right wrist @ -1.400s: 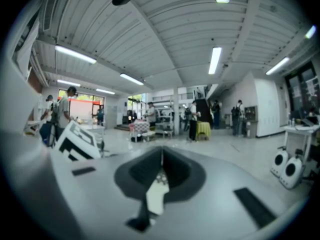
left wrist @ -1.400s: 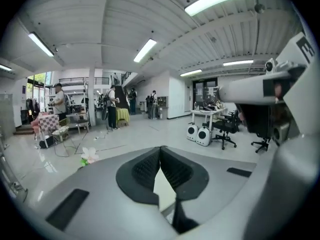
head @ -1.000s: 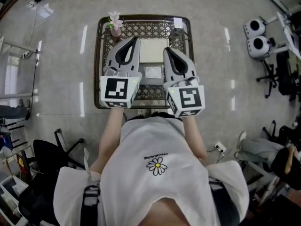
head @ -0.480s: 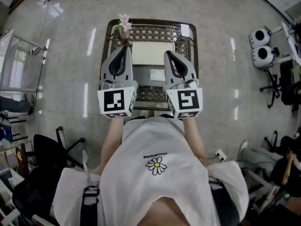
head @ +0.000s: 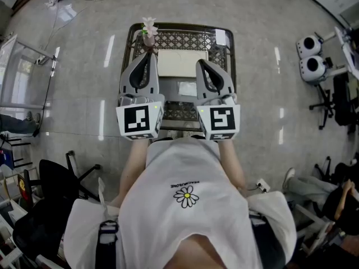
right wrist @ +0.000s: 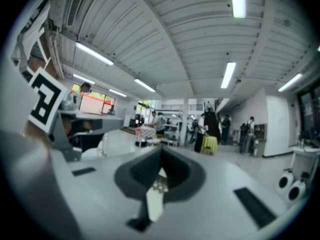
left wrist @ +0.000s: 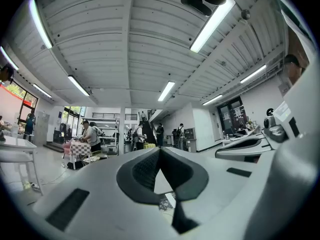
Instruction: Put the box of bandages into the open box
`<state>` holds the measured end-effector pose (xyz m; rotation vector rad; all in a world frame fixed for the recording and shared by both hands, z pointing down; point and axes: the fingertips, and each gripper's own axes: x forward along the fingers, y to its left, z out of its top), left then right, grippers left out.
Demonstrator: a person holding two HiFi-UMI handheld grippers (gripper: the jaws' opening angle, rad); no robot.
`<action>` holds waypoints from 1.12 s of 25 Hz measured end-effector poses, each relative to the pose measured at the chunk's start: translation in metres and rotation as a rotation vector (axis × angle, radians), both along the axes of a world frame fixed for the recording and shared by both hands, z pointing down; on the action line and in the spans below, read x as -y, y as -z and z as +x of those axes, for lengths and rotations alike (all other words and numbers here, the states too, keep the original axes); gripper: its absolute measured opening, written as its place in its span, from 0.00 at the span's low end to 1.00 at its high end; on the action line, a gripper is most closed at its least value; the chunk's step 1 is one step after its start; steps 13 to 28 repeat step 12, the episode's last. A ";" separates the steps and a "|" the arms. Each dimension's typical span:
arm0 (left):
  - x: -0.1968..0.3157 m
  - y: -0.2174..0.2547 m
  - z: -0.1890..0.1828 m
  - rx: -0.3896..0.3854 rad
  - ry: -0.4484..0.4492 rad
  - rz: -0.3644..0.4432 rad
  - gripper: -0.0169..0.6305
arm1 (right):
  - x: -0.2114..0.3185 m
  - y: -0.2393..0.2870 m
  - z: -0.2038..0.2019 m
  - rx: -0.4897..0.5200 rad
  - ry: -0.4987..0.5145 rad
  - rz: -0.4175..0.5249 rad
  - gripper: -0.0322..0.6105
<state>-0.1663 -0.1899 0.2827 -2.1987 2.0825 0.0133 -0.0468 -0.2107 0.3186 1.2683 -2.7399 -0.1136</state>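
Observation:
In the head view a small table (head: 190, 38) with a lattice top stands in front of me. A flat white open box (head: 176, 62) lies at its middle. Just nearer to me lies the small pale box of bandages (head: 187, 88). My left gripper (head: 147, 55) hangs over the table's left side, left of both boxes. My right gripper (head: 201, 64) hangs over the right side. Both are shut and hold nothing. The left gripper view has the left gripper (left wrist: 159, 150) aimed level across the hall with its tips together. The right gripper (right wrist: 161, 150) looks the same in its own view.
A small vase of pink flowers (head: 148, 29) stands at the table's far left corner, a small white item (head: 220, 36) at the far right. Around the table are tiled floor, two white round devices (head: 310, 55), office chairs (head: 336, 94) on the right and a black chair (head: 50, 198) near left.
Over the last second the left gripper has straightened and moved slightly left, widening the space between the grippers. In the last half second almost nothing has moved.

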 end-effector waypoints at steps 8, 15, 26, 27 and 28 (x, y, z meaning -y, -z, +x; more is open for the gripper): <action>0.000 -0.001 -0.002 -0.015 0.004 -0.003 0.06 | 0.001 -0.001 -0.001 -0.004 -0.007 0.000 0.10; 0.004 -0.001 -0.006 -0.009 0.005 0.003 0.06 | 0.006 -0.002 -0.003 -0.006 -0.014 -0.003 0.10; 0.004 -0.001 -0.006 -0.009 0.005 0.003 0.06 | 0.006 -0.002 -0.003 -0.006 -0.014 -0.003 0.10; 0.004 -0.001 -0.006 -0.009 0.005 0.003 0.06 | 0.006 -0.002 -0.003 -0.006 -0.014 -0.003 0.10; 0.004 -0.001 -0.006 -0.009 0.005 0.003 0.06 | 0.006 -0.002 -0.003 -0.006 -0.014 -0.003 0.10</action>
